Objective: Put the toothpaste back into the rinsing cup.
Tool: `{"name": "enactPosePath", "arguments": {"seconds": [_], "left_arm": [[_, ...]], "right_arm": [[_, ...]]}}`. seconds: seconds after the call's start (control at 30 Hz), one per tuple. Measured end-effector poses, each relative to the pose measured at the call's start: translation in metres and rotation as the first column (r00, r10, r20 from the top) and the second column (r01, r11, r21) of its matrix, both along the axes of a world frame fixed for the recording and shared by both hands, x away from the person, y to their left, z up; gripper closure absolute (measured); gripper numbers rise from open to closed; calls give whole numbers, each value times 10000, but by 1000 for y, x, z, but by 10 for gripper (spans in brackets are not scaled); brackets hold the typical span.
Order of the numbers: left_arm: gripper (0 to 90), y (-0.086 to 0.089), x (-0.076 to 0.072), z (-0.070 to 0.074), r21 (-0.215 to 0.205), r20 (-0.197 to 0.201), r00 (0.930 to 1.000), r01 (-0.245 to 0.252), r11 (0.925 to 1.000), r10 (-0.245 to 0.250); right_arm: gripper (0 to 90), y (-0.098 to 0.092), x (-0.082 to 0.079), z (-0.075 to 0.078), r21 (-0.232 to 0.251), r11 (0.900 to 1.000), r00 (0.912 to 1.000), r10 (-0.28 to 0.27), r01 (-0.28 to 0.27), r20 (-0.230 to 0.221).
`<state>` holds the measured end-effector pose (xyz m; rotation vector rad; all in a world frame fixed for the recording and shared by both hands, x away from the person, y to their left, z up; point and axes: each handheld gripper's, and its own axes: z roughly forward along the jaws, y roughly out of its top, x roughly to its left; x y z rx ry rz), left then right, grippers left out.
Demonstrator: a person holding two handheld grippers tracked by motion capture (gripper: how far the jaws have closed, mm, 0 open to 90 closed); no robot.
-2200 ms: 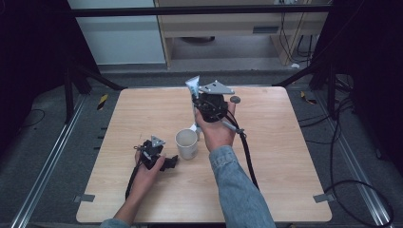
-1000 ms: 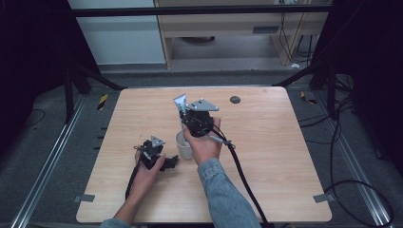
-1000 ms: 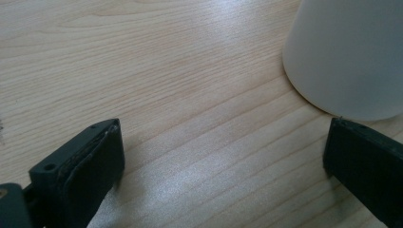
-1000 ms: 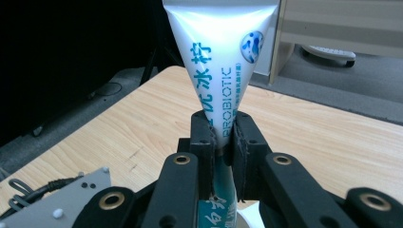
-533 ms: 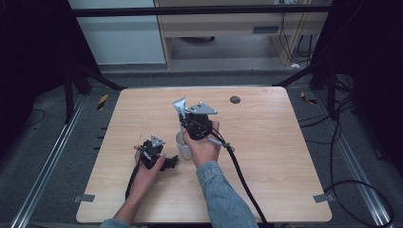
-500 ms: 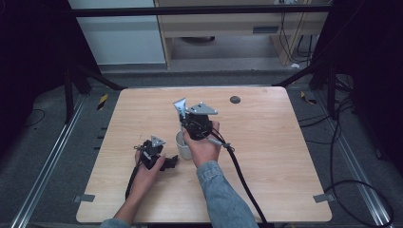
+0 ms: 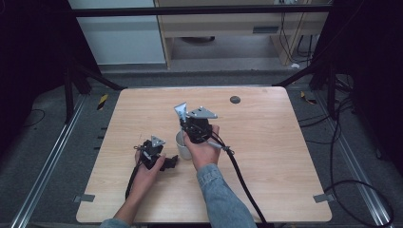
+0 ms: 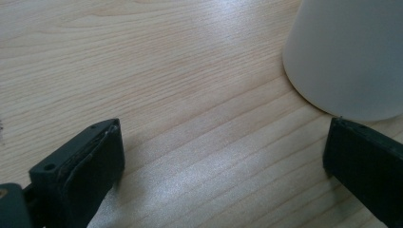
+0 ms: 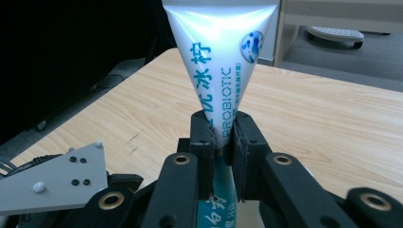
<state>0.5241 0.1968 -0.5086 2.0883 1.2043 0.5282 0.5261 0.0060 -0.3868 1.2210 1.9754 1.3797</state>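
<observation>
Mid-bench, the right tongs (image 9: 222, 130) clamp a white toothpaste tube (image 9: 221, 57) above a white cup (image 7: 183, 145), apparently clear of it; the left tongs (image 8: 223, 161) rest wide open beside the cup.

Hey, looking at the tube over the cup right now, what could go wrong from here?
1. The right gripper pinches the soft white toothpaste tube at its narrow part; it could slip or tilt.
2. In the high view that tube hangs just above the white plastic cup; lowering it off-centre might tip the cup.
3. The open left gripper sits beside the cup and could nudge it.
</observation>
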Motion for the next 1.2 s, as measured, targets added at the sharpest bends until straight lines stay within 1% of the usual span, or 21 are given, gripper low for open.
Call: {"name": "enactPosePath", "arguments": {"seconds": [0.37,0.57,0.77,1.2], "left_arm": [[0,0,0,0,-5,-1,10000,0,10000,0],[0,0,0,0,-4,0,10000,-1,10000,1],[0,0,0,0,-2,0,10000,0,10000,0],[0,0,0,0,-39,16,10000,-28,10000,28]], "right_arm": [[803,3,0,-5,24,10000,9999,57,-57,-92],[802,2,0,-8,112,9999,9999,61,-60,-144],[802,1,1,-11,92,9999,9999,49,-48,-140],[800,4,2,-15,125,9999,9995,85,-81,-315]]}}
